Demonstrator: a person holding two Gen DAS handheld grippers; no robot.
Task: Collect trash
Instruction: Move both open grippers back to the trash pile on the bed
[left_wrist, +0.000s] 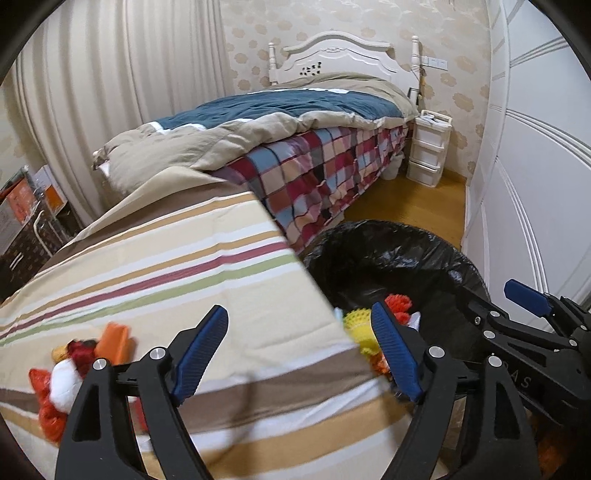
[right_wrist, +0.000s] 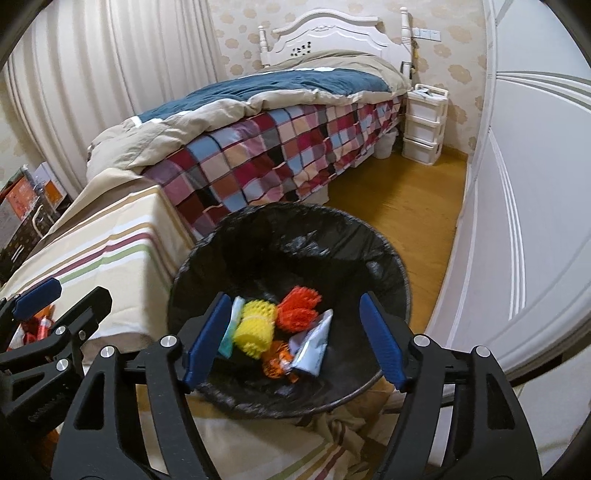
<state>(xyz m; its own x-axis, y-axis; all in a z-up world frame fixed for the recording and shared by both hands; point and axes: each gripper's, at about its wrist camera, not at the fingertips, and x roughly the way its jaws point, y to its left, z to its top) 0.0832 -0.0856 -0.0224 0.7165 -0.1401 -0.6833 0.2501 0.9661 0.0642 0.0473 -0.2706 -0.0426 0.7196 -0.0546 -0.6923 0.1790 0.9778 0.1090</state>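
A bin lined with a black bag (right_wrist: 332, 236) stands on the floor beside the striped cloth surface (left_wrist: 166, 266). Inside it lie a yellow foam net (right_wrist: 255, 330), an orange foam net (right_wrist: 297, 308), a silvery wrapper (right_wrist: 314, 347) and an orange wrapper (right_wrist: 279, 363). My right gripper (right_wrist: 295, 341) hangs open above the bin with nothing between its fingers. My left gripper (left_wrist: 299, 354) is open over the edge of the striped cloth, empty. A pile of red, white and orange trash (left_wrist: 74, 365) lies on the cloth at the lower left. The bin's black bag (left_wrist: 388, 258) also shows in the left wrist view.
A bed with a patchwork cover (right_wrist: 277, 147) runs back from the striped surface. A white drawer unit (right_wrist: 424, 122) stands by the headboard. White wardrobe doors (right_wrist: 535, 221) close off the right side. Wooden floor (right_wrist: 399, 206) lies between bed and wardrobe. Boxes (left_wrist: 22, 206) stand at far left.
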